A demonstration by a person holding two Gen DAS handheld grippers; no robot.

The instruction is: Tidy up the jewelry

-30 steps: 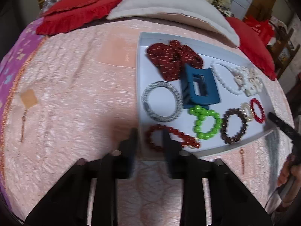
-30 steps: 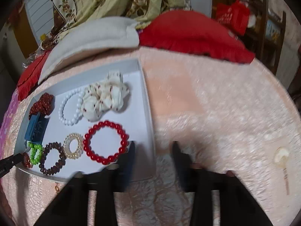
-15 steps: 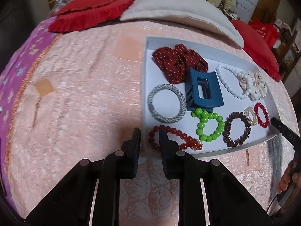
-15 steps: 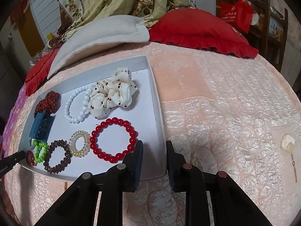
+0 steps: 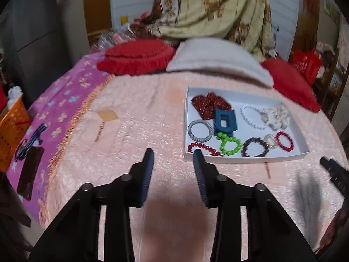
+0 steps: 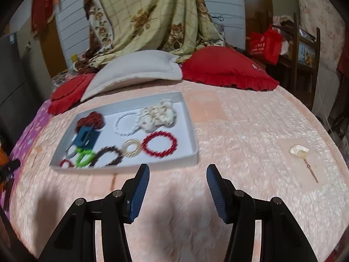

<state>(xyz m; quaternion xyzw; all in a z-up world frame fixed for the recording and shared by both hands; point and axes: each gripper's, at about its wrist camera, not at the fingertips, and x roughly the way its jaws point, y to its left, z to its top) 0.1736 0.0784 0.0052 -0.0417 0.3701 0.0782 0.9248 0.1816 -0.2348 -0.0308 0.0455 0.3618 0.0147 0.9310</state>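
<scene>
A bed [image 6: 250, 131] covered by a pink quilted spread fills both views. Red frilled cushions [image 6: 226, 69] and a white pillow [image 6: 135, 69] lie at its far end, under a hanging floral cloth [image 6: 152, 17]. A purple flowered blanket [image 5: 54, 113] runs along the bed's left edge.

A shallow white tray [image 6: 192, 131] rests flat on the spread and holds all the jewelry:
- Far left corner: a dark red scrunchie [image 5: 209, 104].
- Touching it on the near side: a blue claw clip [image 5: 224, 123].
- Left of the clip: a grey woven bangle [image 5: 200, 130].
- Far right: a white bead bracelet [image 5: 253, 118], just beside a cream scrunchie [image 5: 276, 118].
- Near row, left to right: a dark red bead bracelet [image 5: 202, 148], a green bead bracelet [image 5: 230, 145], a brown bead bracelet [image 5: 255, 147], a small gold coil ring [image 5: 270, 140] and a red bead bracelet [image 5: 284, 141].

The left hand-held gripper [image 5: 172, 152] hangs over the spread near the tray's near-left corner. Its jaws are spread wide and hold nothing. The right hand-held gripper [image 6: 177, 170] hangs over the spread near the tray's near-right corner. Its jaws are likewise spread wide and hold nothing. Neither touches the tray. In the right wrist view the near row of jewelry is motion-blurred.
</scene>
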